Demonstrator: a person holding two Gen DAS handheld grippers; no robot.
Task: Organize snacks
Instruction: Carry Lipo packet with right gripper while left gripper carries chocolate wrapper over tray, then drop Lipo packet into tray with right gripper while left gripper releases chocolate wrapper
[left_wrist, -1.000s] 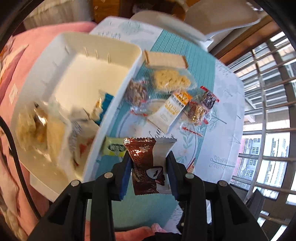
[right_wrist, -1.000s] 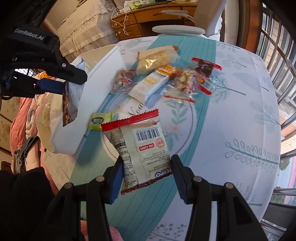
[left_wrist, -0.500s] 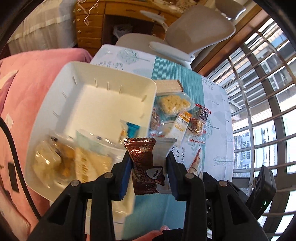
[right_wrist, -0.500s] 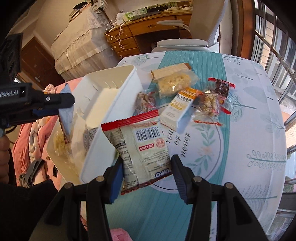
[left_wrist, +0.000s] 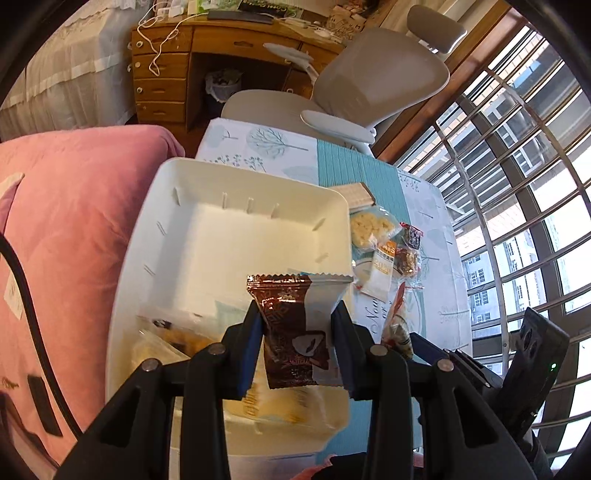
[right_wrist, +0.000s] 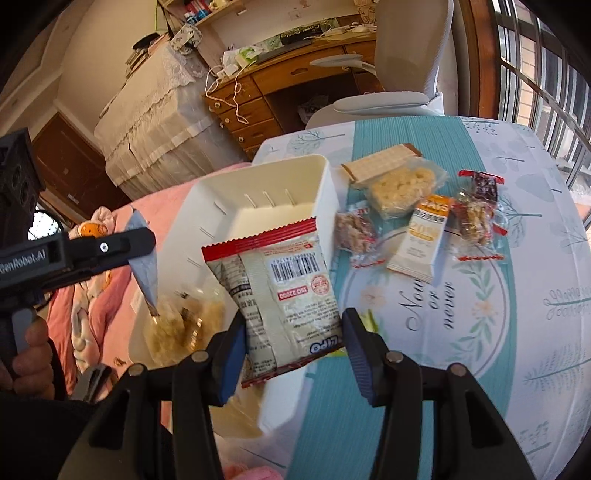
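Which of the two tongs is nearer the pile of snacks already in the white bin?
Left. The left tongs hang right over the pile of snacks in the white bin, gripping a brown packet; the right tongs hold a red-edged packet over the bin's table-side wall.

Two close wrist views, steeply downward, apparently side by side, sharing the white bin and table.
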